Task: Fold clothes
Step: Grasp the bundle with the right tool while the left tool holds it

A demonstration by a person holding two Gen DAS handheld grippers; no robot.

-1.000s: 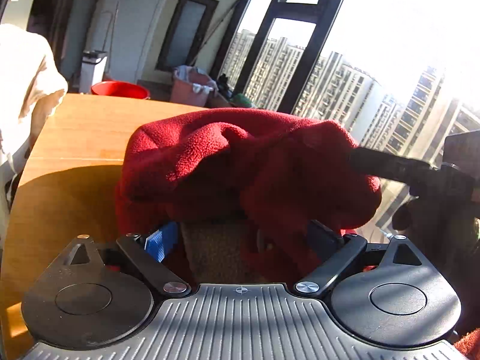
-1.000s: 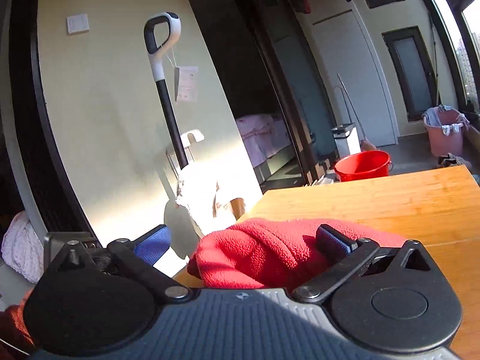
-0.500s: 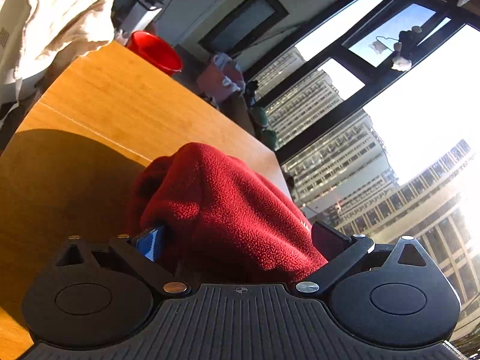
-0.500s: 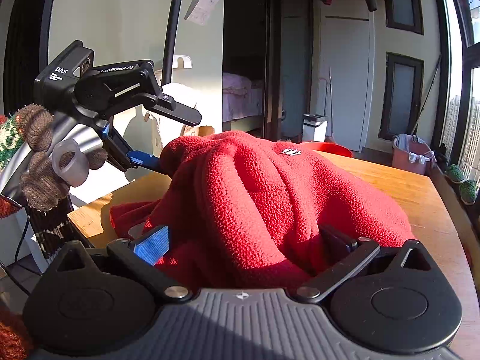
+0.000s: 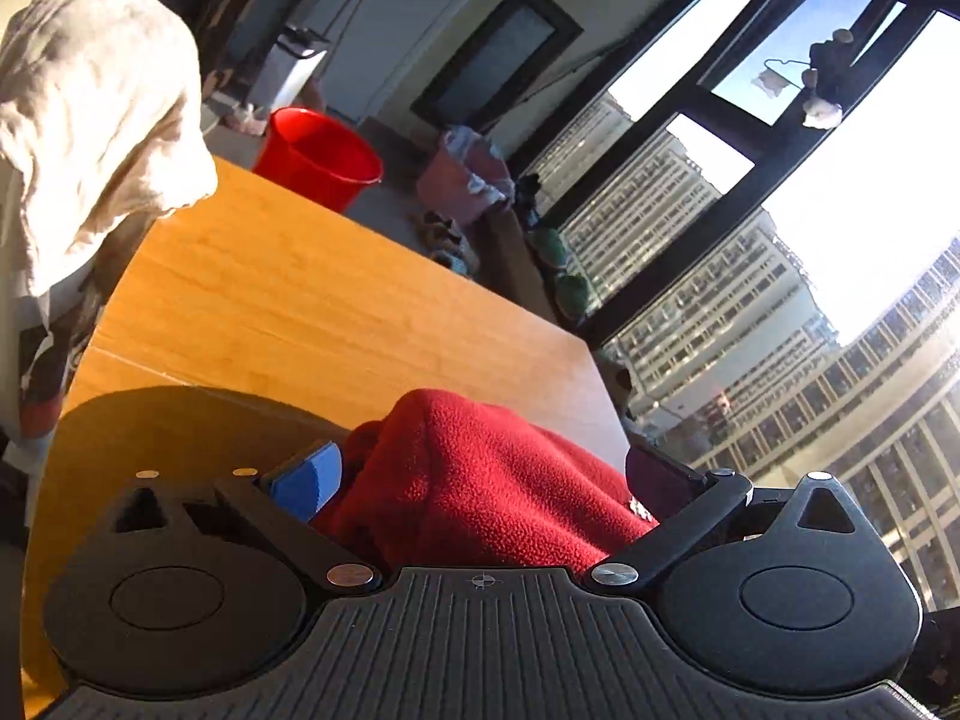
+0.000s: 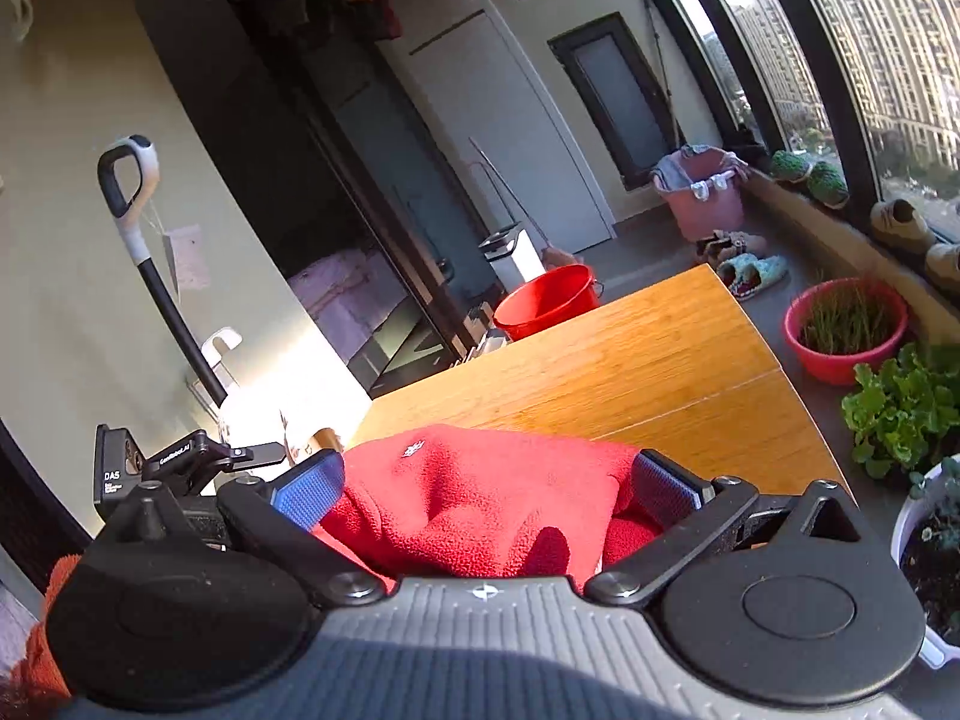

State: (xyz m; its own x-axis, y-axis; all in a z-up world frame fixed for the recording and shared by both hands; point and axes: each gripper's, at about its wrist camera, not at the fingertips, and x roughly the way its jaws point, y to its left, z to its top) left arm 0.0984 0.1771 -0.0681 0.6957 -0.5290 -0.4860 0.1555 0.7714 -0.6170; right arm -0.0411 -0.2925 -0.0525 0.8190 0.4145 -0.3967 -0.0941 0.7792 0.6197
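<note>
Left wrist view: both my claws, left [image 5: 480, 474] and right [image 6: 486, 480], grasp red fleece [image 5: 480, 480] above the table [image 5: 288, 300].

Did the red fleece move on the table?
Yes. The red fleece now sits lower and bunched against the wooden table, with more bare tabletop showing.

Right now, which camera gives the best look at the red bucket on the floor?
The left wrist view: the red bucket sits large beyond the table, its open rim and side showing. In the right wrist view the bucket is smaller and the table edge hides its lower part.
</note>
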